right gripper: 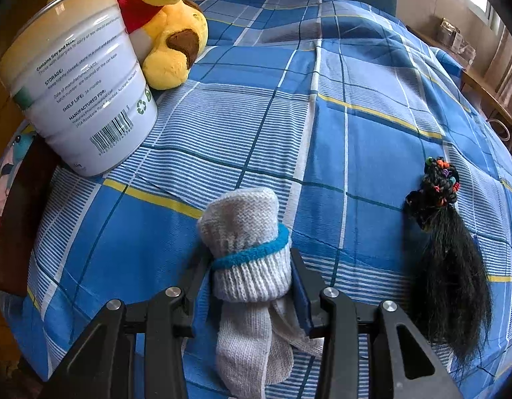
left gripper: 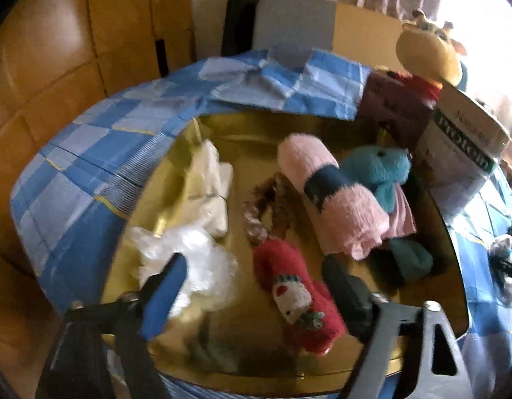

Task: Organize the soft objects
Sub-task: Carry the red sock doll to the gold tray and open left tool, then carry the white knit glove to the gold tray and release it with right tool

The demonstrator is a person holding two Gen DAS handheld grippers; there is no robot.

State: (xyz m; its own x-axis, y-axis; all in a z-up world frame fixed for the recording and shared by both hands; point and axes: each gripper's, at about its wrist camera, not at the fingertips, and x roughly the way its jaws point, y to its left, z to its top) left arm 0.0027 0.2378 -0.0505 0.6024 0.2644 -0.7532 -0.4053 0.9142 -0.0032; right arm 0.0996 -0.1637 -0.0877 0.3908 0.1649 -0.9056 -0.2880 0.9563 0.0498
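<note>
My left gripper hangs open over a round gold tray. A red fluffy sock with a snowman patch lies on the tray between its fingers, and neither pad touches it. Also in the tray are a rolled pink towel with a dark band, a blue plush, a teal sock, a brown scrunchie, a white cloth and a crumpled white bag. My right gripper is shut on a rolled grey knitted sock with a blue band, low over the bedcover.
A blue checked bedcover lies under everything. A white tin can and a yellow plush toy stand beside the tray. A black hairpiece with coloured beads lies to the right of the grey sock. Wooden panels rise at the left.
</note>
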